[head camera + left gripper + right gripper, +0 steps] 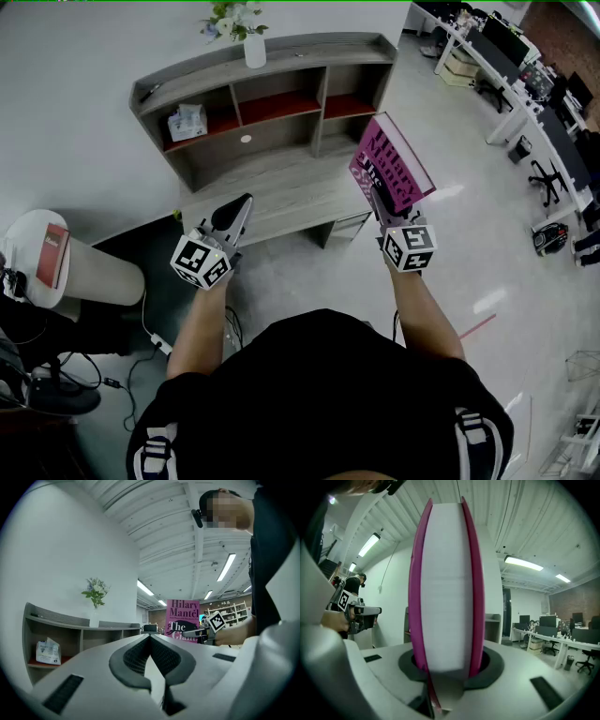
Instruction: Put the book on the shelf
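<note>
Book (392,173) clamped upright in right gripper (382,204), short of shelf (281,103); left gripper (242,208) closed, empty. Transport step; next: reach forward, slot in upright

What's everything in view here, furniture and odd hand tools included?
book: one, pink, upright in the right gripper
shelf: one, grey with red backs, by the wall
vase: one, white, holding flowers, atop the shelf
packet: one, pale, shelf's left compartment
round table: one, white, far left
second book: one, red, on the round table
desks: several, white, far right
left gripper: one, grey, fingers shut, empty
right gripper: one, grey, fingers shut on the book
</note>
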Action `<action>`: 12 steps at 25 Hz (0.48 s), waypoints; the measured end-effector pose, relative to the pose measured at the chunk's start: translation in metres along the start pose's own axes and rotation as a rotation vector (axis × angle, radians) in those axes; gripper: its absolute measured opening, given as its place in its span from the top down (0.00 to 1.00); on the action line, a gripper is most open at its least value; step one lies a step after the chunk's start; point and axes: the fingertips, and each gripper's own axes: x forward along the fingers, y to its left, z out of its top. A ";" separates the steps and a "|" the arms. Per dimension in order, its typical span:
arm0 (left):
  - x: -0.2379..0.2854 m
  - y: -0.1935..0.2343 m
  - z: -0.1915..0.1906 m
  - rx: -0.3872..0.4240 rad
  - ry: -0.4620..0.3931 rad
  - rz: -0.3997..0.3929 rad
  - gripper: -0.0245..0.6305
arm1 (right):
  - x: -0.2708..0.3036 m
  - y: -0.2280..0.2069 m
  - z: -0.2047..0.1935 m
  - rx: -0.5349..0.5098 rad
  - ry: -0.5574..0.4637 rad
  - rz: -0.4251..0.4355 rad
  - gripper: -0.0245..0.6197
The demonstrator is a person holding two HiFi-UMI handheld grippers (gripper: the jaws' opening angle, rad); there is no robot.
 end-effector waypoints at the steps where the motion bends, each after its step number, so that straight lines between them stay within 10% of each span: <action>1: 0.000 0.002 0.000 -0.001 -0.001 0.002 0.94 | 0.000 0.001 -0.001 0.002 0.002 0.001 0.73; 12: 0.003 0.005 -0.004 -0.001 0.016 -0.018 0.94 | 0.004 0.005 -0.003 0.022 -0.002 0.007 0.73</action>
